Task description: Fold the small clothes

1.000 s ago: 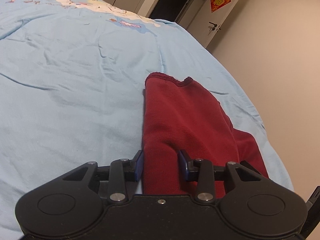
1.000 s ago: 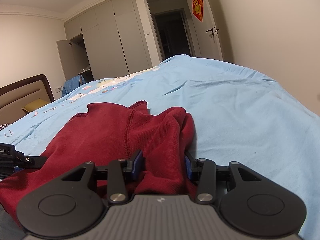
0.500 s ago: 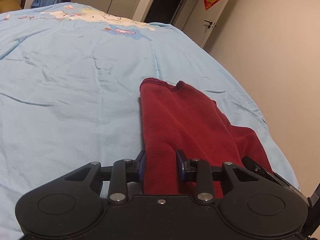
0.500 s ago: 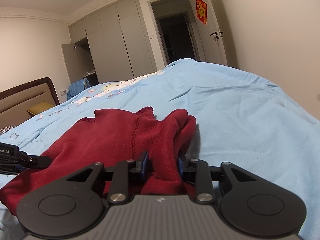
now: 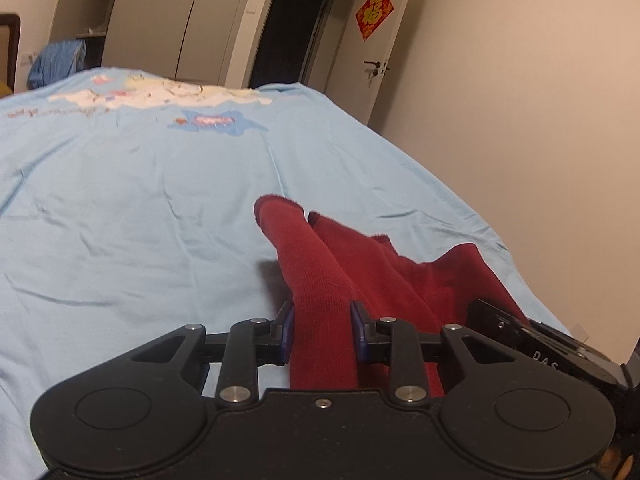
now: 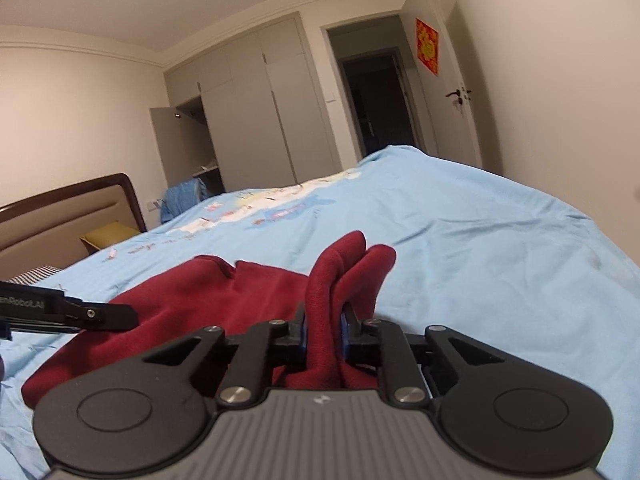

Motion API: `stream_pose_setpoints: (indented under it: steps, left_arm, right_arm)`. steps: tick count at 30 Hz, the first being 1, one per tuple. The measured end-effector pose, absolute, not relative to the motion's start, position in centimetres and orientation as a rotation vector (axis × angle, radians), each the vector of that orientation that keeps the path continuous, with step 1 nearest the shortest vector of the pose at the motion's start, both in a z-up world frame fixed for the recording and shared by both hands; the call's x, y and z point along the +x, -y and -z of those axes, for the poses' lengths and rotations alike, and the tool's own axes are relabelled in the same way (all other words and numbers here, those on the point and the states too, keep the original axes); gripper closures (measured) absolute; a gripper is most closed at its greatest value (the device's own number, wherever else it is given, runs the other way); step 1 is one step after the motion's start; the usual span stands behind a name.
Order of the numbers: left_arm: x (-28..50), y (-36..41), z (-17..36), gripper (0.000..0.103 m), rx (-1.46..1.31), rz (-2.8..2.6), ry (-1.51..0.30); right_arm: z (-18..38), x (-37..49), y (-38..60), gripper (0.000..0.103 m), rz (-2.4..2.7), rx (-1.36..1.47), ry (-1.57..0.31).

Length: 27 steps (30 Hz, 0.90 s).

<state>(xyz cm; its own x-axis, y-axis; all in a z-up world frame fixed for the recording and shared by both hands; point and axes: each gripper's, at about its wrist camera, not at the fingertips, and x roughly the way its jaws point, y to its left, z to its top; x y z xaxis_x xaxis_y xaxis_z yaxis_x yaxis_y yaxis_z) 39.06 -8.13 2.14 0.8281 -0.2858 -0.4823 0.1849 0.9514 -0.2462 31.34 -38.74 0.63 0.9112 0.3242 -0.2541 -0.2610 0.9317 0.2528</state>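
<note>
Both grippers (image 5: pixel 322 330) (image 6: pixel 322 330) pinch red garment (image 5: pixel 320 280).

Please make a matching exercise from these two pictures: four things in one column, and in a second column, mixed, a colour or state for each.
Things:
1. garment
2. bedsheet
3. wardrobe door
4. right gripper

Colours or states:
A. light blue
B. standing open
C. dark red
D. shut on cloth

Pairs: 1-C, 2-A, 3-B, 4-D
</note>
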Motion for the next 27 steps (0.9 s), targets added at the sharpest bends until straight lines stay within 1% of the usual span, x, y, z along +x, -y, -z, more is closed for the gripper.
stream_pose_setpoints:
  steps: [10,14,17,23,27]
  left_arm:
    - [38.4,2.2,-6.3,0.073,-0.049,0.069,-0.382]
    - [38.5,-1.3,-6.9,0.073,-0.038,-0.017,-0.349]
    - [39.0,-3.6,-6.1,0.073,-0.052,-0.061,-0.365]
    - [40.0,-6.3,-1.7,0.073,-0.108,-0.106,-0.477]
    - [40.2,-6.7,0.6,0.072,-0.110,-0.134,-0.521]
  right_arm:
    - [-3.8,36.5,29.4,0.086,-0.456,0.218,-0.210]
    - [-3.8,39.4,25.6,0.086,-0.495,0.209,-0.232]
    - [-2.7,41.2,23.5,0.086,-0.507,0.177,-0.270]
    - [1.0,42.5,21.8,0.086,-0.461,0.089,-0.358]
    - [2.8,43.0,23.3,0.085,-0.449,0.178,-0.418]
